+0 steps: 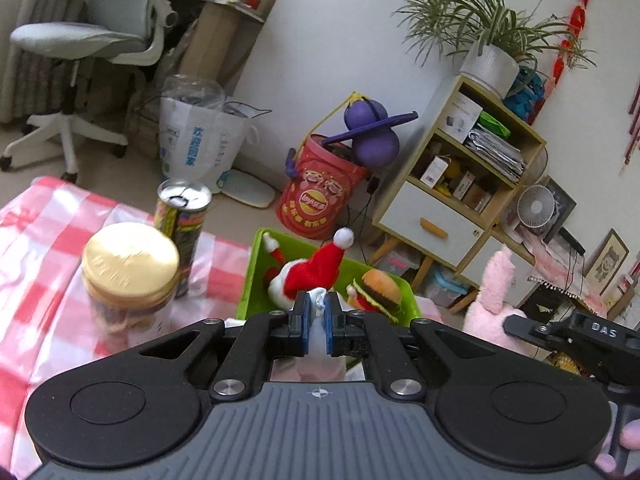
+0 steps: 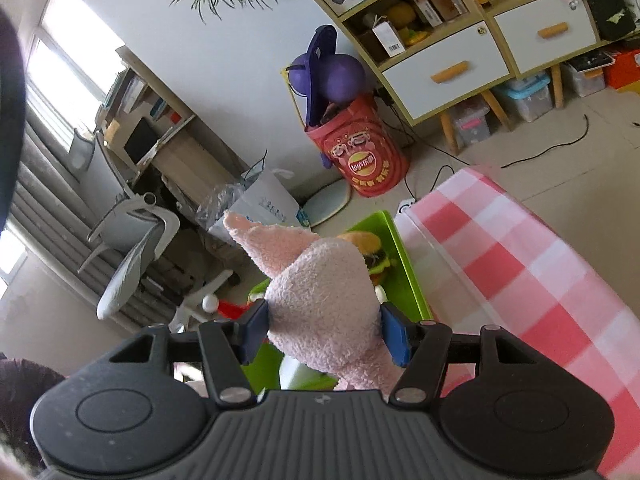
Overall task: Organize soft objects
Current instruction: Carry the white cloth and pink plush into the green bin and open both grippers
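- The left gripper is seen with its blue-padded fingers pressed nearly together on a thin white fold of a soft toy; which toy it belongs to cannot be told
- The right gripper is held partly open, its fingers clamped on either side of a fleecy pink plush with a tapered, pointed ear
- A smooth green bin is seen beyond the fingers, on a pink-and-white checked tabletop; a Santa plush and a burger plush are lying inside it
- A gold-lidded jar and a cylindrical can are standing left of the bin
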Available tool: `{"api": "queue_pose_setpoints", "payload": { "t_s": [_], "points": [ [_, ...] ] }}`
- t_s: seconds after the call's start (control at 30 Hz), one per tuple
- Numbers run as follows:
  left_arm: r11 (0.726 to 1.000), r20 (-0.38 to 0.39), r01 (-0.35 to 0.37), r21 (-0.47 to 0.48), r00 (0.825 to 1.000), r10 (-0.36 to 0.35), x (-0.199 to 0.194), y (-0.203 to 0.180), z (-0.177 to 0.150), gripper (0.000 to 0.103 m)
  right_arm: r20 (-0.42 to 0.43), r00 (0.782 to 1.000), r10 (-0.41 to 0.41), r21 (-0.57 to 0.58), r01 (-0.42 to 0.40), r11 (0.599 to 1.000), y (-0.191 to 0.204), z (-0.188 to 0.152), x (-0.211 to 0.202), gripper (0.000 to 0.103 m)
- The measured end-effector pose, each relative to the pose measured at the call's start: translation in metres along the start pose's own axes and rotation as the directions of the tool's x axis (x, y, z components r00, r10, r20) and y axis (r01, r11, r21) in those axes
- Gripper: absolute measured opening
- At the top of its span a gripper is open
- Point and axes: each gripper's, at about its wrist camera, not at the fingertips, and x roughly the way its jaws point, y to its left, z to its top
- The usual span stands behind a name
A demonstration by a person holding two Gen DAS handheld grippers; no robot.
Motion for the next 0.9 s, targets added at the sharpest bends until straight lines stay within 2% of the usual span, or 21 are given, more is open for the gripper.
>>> {"api": "queue_pose_setpoints", "payload": {
  "t_s": [0.37,0.7,0.9],
  "points": [
    [0.999,0.028,0.031,0.043,0.999,-0.033,0.042,-0.01,0.017,0.003,0.02,1.0,-0.018,-0.037,0.019,0.999,-0.003,0.005,0.062,0.033],
    [0.995,-0.083,-0.038,0.097,0.996,0.046,0.096,0.004,-0.009,0.003,0.024,0.999,-0.031,-0.046,0.032,0.998,-0.015,-0.005,0.09,0.033],
    [0.987,-0.145,-0.086,0.134,0.984,0.105,0.112,0.011,-0.02,0.003,0.018,0.995,-0.101,-0.073,0.102,0.992,-0.017,-0.009,0.097,0.033]
  ]
}}
